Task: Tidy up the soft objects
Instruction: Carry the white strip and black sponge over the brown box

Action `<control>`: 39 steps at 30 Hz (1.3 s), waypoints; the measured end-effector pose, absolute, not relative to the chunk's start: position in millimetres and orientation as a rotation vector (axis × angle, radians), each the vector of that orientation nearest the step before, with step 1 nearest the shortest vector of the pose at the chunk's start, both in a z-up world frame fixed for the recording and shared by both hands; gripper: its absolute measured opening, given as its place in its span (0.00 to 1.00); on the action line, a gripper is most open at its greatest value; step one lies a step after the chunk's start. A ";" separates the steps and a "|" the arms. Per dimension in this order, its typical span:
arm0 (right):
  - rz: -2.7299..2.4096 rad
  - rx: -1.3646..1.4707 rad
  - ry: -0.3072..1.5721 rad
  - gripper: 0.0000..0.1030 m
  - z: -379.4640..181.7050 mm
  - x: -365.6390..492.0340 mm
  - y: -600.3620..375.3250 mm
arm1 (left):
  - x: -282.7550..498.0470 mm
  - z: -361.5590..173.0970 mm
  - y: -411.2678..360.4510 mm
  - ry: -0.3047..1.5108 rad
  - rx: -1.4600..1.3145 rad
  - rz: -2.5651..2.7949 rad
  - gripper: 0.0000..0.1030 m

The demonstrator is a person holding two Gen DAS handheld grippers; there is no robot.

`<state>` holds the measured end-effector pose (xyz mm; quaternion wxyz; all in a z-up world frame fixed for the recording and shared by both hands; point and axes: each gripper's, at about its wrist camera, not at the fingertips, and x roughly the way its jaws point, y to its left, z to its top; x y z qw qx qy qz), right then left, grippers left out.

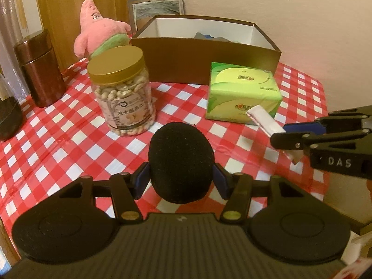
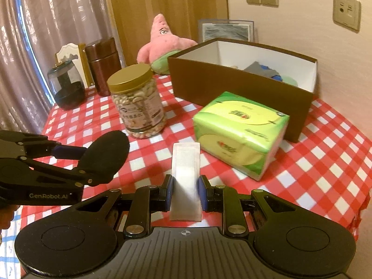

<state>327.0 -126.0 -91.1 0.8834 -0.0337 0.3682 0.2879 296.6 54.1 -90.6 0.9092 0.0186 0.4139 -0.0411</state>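
Observation:
My left gripper (image 1: 181, 179) is shut on a black foam pad (image 1: 181, 162) and holds it above the red-checked tablecloth (image 1: 58, 148). It also shows in the right wrist view (image 2: 104, 158). My right gripper (image 2: 185, 191) is shut on a flat white packet (image 2: 186, 176), seen at the right of the left wrist view (image 1: 265, 122). A brown open box (image 1: 204, 62) with white walls stands at the back and holds grey and blue cloth (image 2: 265, 71). A pink starfish plush (image 1: 97, 30) sits left of the box. A green tissue pack (image 1: 244, 93) lies in front of the box.
A clear jar of nuts with a gold lid (image 1: 123, 93) stands left of centre. A brown metal canister (image 1: 39, 67) and a dark glass jar (image 2: 66, 88) stand at the far left. A framed picture (image 2: 226, 30) leans on the wall behind the box.

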 end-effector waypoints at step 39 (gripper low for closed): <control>0.546 -0.019 0.652 0.23 -39.6 463.4 -262.4 | 421.2 -46.5 1.7 0.769 0.080 0.062 0.54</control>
